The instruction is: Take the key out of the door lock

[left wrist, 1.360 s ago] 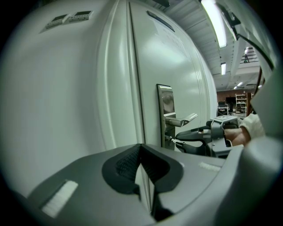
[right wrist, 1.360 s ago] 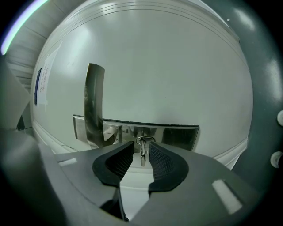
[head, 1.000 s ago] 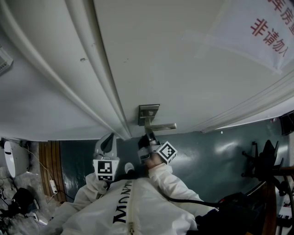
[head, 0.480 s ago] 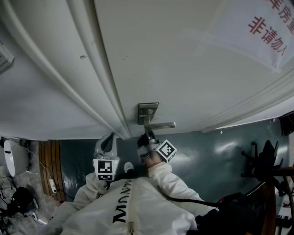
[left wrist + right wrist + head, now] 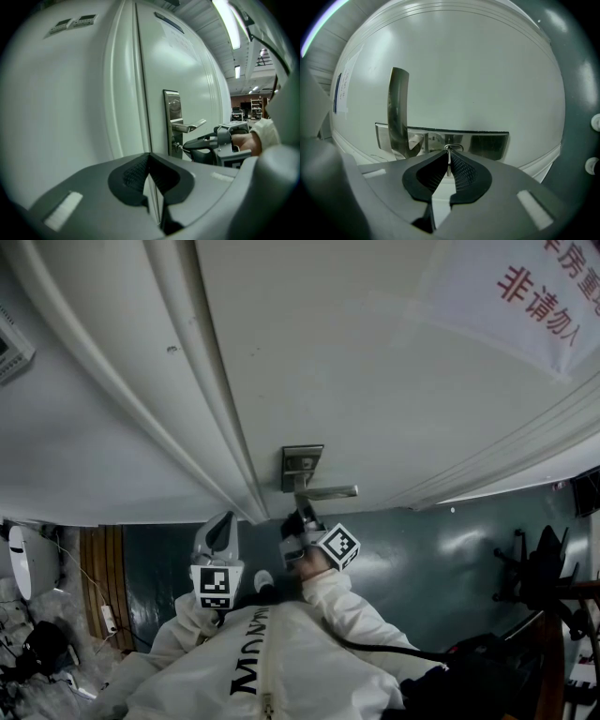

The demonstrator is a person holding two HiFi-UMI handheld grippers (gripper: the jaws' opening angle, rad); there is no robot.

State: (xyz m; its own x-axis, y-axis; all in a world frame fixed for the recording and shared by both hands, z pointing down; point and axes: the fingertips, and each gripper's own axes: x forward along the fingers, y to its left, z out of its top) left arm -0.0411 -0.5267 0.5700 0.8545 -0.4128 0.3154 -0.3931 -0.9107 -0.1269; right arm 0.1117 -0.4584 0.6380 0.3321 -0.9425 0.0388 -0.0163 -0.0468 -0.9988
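Closing over the last second, the right hand-held gripper [image 5: 449, 158] now pinches the one key [image 5: 448, 165] edge-on between its two pads, just below the middle of the right gripper view; otherwise both hand-held grippers sit where they did a second earlier in the head view. The key is in the lock, at the single steel lock plate [image 5: 487, 144] on the white door [image 5: 375, 381]. One lever handle [image 5: 330, 492] juts from that plate [image 5: 302, 468], just above the right hand-held gripper [image 5: 302, 521] at centre frame. The left hand-held gripper [image 5: 219, 529] hangs to its left, apart from the door, with its jaws pressed together on nothing [image 5: 150, 157]. One paper notice [image 5: 525, 296] with red characters fills the upper right.
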